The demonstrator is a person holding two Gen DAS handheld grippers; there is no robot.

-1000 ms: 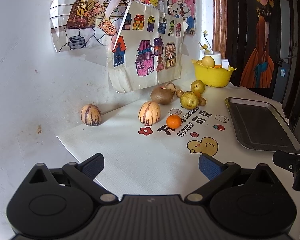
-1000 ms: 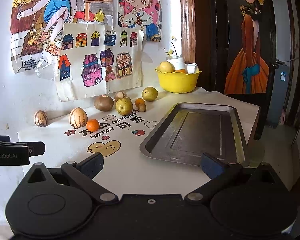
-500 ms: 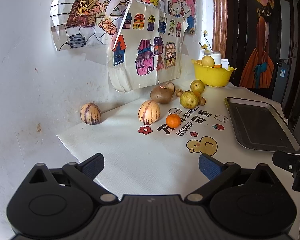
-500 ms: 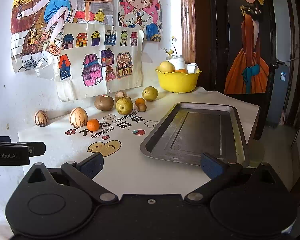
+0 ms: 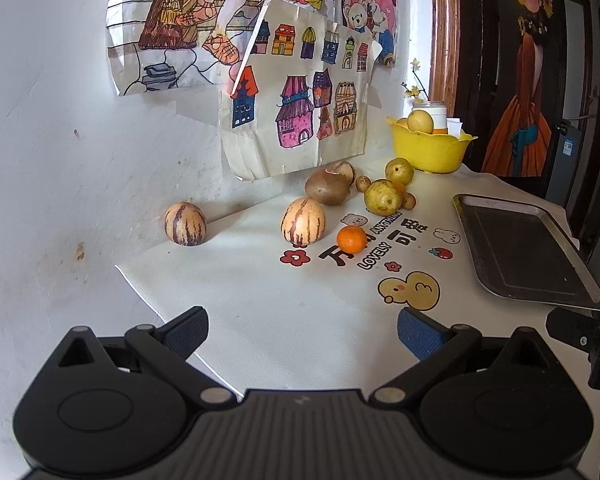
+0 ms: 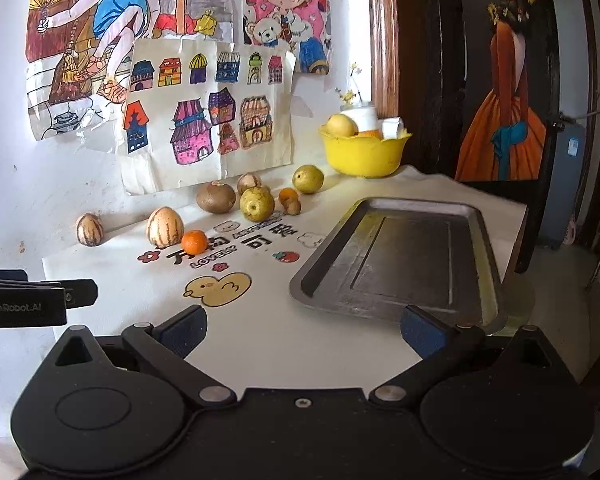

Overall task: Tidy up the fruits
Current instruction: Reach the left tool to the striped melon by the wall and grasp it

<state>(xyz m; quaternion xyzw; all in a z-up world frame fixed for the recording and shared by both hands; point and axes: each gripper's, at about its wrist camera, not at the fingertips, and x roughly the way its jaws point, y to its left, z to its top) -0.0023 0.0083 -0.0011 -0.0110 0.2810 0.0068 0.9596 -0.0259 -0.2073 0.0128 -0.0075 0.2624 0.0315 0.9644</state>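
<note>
Fruits loose on white desk (image 5: 260,320) mat by wall: small orange (image 5: 351,239) mid-mat, striped melon (image 5: 303,222) just beside at 10 o'clock, second striped melon (image 5: 185,223) well apart at 9 o'clock. Brown fruit (image 5: 327,187), two yellow-green pears (image 5: 383,197) + small brown ones clustered at 1 o'clock. Yellow bowl (image 6: 364,152) w/ fruit at far end. Metal tray (image 6: 400,256) at 3 o'clock, bare. Nothing between tongs and fruit. Mat print: "LOVELY", "ANYTHING". "GenRobot.AI" on left tongs. Left tongs (image 5: 300,330) spread wide, holding nothing; right tongs (image 6: 300,330) same.
</note>
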